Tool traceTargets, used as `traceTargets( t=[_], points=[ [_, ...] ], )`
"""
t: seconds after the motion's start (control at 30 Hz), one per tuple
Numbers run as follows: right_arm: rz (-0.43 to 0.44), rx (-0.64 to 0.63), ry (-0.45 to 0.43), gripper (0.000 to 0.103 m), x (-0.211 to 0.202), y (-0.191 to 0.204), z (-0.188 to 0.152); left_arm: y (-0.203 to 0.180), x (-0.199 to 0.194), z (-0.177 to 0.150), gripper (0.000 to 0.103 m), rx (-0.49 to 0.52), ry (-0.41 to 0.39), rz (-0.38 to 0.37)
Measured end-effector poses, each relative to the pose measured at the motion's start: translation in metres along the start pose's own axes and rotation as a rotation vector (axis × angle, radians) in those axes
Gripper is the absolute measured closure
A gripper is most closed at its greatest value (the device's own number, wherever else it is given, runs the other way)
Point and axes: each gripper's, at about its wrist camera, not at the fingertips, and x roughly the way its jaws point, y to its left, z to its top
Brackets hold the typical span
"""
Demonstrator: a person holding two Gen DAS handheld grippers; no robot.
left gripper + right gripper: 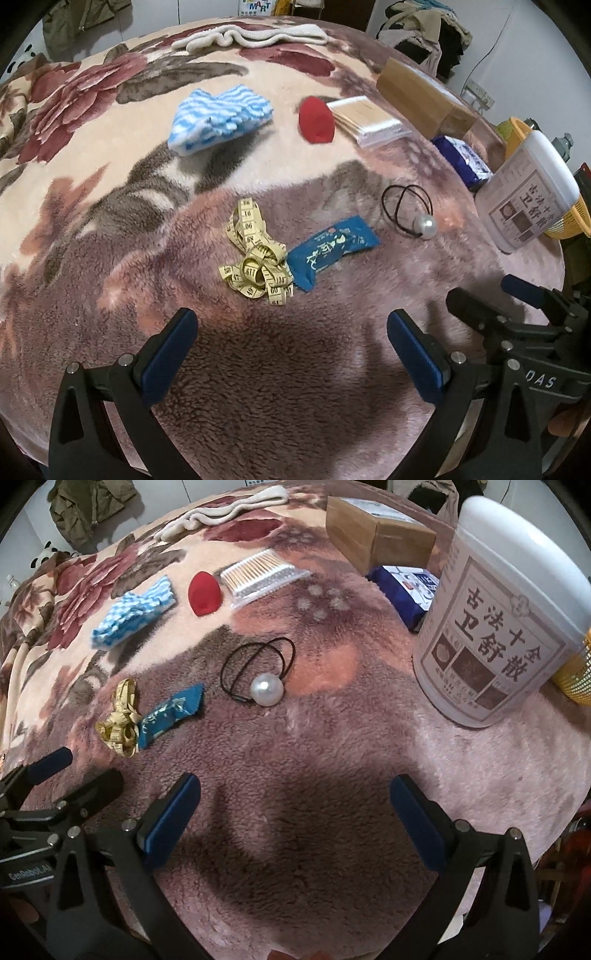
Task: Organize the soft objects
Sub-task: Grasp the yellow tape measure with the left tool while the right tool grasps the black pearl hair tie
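On a flowered fleece blanket (92,206) lie a tangled yellow tape measure (256,258), a blue sachet (330,249), a black hair tie with a pearl (410,212), a red sponge (316,120) and a folded blue-striped cloth (218,118). My left gripper (291,332) hovers open just short of the tape measure, nothing between its fingers. My right gripper (295,801) is open too, short of the hair tie (264,681). The right wrist view also shows the tape measure (122,720), sachet (170,712), sponge (205,592) and cloth (133,613).
A pack of cotton swabs (365,120), a wooden box (421,99), a dark blue packet (461,160) and a white labelled jar (506,616) stand along the right. A yellow basket (569,218) sits behind the jar. A cream towel (251,35) lies at the far edge.
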Motion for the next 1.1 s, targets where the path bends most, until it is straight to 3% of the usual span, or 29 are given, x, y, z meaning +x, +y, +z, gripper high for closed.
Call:
traceTargets(
  t=[0.43, 0.6, 0.7, 0.8, 0.87, 0.9, 0.93, 1.0, 1.1],
  points=[
    [-0.012, -0.036, 0.0, 0.0, 0.011, 0.006, 0.011, 0.037, 0.015, -0.001, 0.001, -0.093, 0.032, -0.012],
    [0.002, -0.078, -0.044, 0.003, 0.015, 0.015, 0.027, 0.051, 0.014, -0.002, 0.001, -0.103, 0.024, -0.006],
    [0.005, -0.092, -0.044, 0.027, 0.022, 0.019, 0.041, 0.058, 0.012, -0.002, 0.001, -0.107, 0.023, 0.0],
    [0.012, -0.115, -0.019, 0.03, 0.034, 0.025, 0.049, 0.065, 0.013, -0.001, 0.001, -0.12, 0.024, -0.003],
    [-0.011, -0.128, 0.008, 0.039, 0.044, 0.028, 0.052, 0.067, 0.014, 0.001, 0.001, -0.128, 0.026, -0.007],
    [-0.029, -0.14, 0.024, 0.055, 0.049, 0.03, 0.052, 0.068, 0.014, 0.003, 0.001, -0.133, 0.024, -0.015],
    [-0.05, -0.149, 0.031, 0.064, 0.052, 0.031, 0.051, 0.068, 0.015, 0.004, 0.001, -0.138, 0.02, -0.024],
    [-0.054, -0.153, 0.02, 0.075, 0.05, 0.03, 0.05, 0.066, 0.015, 0.01, 0.001, -0.148, 0.006, -0.042],
    [-0.01, -0.133, 0.009, 0.078, 0.04, 0.022, 0.045, 0.057, 0.018, 0.02, 0.003, -0.144, -0.014, -0.053]
  ],
)
